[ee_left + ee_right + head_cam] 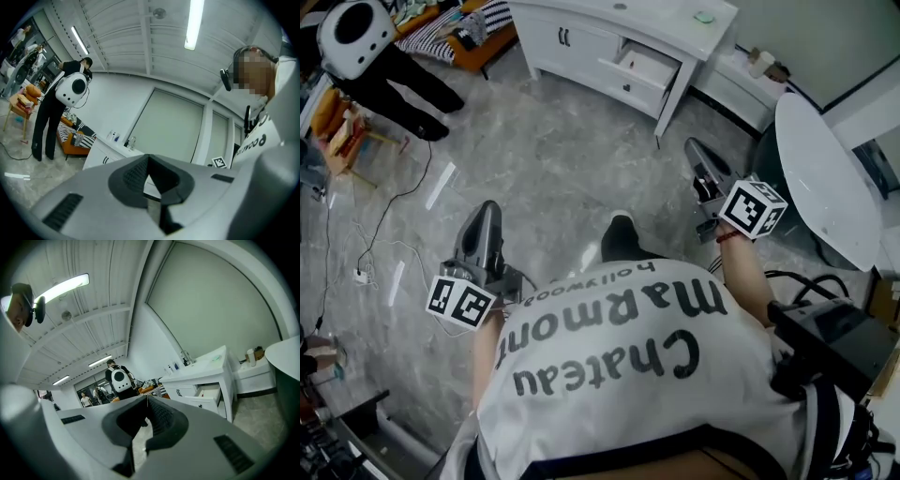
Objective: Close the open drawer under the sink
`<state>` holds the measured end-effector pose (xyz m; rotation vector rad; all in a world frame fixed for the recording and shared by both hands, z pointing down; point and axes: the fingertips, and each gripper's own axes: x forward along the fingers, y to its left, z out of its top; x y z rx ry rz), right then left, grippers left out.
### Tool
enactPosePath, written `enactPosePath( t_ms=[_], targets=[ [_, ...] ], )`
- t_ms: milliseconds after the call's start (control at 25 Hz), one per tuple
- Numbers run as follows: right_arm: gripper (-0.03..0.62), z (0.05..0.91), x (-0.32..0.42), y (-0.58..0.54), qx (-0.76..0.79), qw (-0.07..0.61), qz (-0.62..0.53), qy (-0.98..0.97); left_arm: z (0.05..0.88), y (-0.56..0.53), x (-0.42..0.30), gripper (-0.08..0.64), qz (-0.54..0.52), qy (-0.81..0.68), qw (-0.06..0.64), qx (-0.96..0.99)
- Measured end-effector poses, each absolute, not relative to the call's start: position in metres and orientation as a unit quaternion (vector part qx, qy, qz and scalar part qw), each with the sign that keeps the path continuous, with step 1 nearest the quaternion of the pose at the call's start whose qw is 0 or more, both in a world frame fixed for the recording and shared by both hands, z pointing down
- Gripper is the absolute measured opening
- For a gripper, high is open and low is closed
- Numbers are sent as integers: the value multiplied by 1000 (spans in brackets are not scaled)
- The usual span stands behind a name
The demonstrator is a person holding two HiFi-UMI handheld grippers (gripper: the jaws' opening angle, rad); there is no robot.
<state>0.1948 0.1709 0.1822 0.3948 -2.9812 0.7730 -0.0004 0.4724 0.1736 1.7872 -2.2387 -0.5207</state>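
The white sink cabinet (581, 21) stands at the far side of the grey floor, and its right-hand drawer (645, 67) is pulled out. In the right gripper view the same open drawer (210, 393) shows to the right of the jaws, well ahead of them. My left gripper (490, 206) hangs low on the left with its jaws together and nothing in them. My right gripper (692, 145) is further forward on the right, also shut and empty, still well short of the cabinet. In the left gripper view the cabinet (101, 157) lies left of the closed tips (149, 157).
A round white table (820, 178) stands close on my right. A low white unit (741, 86) sits beside the cabinet. A person with a white backpack (356, 37) stands far left near an orange bench (459, 37). Cables (384, 225) trail over the floor.
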Motion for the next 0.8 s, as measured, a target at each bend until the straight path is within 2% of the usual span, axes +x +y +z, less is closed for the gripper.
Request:
enactPosePath(
  t_ms=[440, 800],
  targets=[
    [12, 192, 146, 136, 125, 33, 255, -958, 183, 443, -42, 8, -185, -770, 131, 596],
    [12, 194, 116, 71, 139, 44, 256, -956, 180, 370, -77, 8, -169, -763, 135, 608]
  ],
)
